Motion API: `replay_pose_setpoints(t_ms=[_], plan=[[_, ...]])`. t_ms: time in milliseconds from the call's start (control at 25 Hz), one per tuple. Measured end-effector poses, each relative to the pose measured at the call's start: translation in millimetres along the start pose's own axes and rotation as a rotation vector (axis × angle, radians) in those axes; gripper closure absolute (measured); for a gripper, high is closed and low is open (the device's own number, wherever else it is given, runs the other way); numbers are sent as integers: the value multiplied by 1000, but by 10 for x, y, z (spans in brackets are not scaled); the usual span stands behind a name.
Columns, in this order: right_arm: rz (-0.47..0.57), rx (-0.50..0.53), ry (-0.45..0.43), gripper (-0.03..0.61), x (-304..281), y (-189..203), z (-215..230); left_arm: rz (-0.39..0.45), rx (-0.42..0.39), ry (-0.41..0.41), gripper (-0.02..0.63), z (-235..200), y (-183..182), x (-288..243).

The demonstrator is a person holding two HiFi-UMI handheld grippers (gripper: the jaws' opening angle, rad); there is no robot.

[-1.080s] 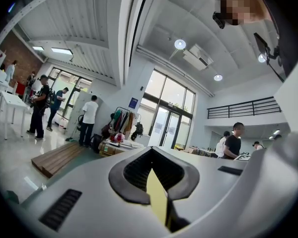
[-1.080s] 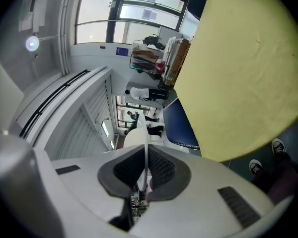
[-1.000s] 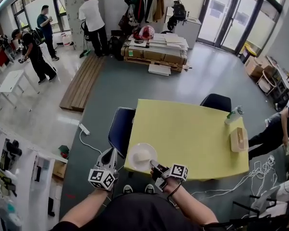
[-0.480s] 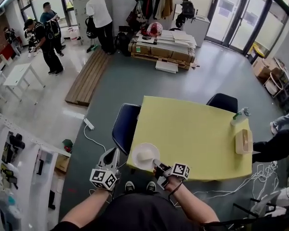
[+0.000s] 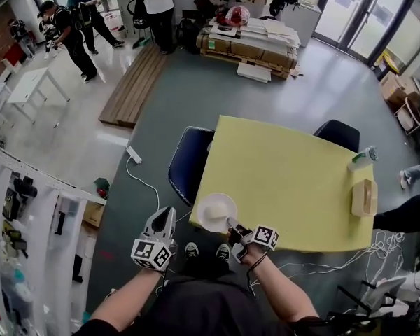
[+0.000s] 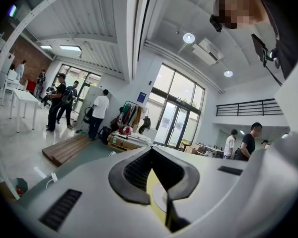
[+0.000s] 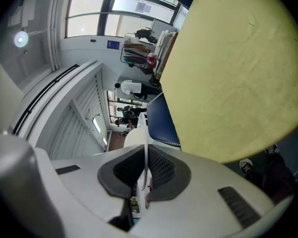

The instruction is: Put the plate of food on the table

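A white plate (image 5: 216, 212) with a pale mound of food sits over the near left corner of the yellow table (image 5: 287, 180). My right gripper (image 5: 232, 225) is shut on the plate's near rim. In the right gripper view the thin white rim (image 7: 146, 152) stands pinched between the dark pads of that gripper (image 7: 145, 171), with the table (image 7: 228, 73) beyond. My left gripper (image 5: 166, 214) hangs left of the table, off the plate, its jaws together on nothing. Through the slit of the left gripper (image 6: 150, 155) I glimpse the plate (image 6: 159, 197).
A dark blue chair (image 5: 189, 163) stands at the table's left side, another (image 5: 336, 133) at the far side. A tissue box (image 5: 364, 196) and a bottle (image 5: 360, 158) sit at the table's right end. A power strip (image 5: 134, 158) lies on the floor. People stand far left.
The head view has shifted, so table and room sit a little higher and to the right. Plate and both grippers keep their places relative to the table's corner.
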State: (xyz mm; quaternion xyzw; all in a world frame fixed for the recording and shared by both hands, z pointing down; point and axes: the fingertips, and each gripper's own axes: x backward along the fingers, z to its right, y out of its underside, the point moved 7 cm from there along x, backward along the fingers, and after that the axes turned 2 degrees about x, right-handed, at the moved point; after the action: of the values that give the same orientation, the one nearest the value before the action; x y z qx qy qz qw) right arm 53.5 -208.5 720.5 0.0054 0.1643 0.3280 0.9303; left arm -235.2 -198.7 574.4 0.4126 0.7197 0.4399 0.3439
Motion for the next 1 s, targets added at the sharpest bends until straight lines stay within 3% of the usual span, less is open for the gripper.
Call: replay_pose_setpoints(t_ms=[1000], plan=[[10,-75,146,557,-720,-53,1166,-107,61,-52,606,-456,681,-98]])
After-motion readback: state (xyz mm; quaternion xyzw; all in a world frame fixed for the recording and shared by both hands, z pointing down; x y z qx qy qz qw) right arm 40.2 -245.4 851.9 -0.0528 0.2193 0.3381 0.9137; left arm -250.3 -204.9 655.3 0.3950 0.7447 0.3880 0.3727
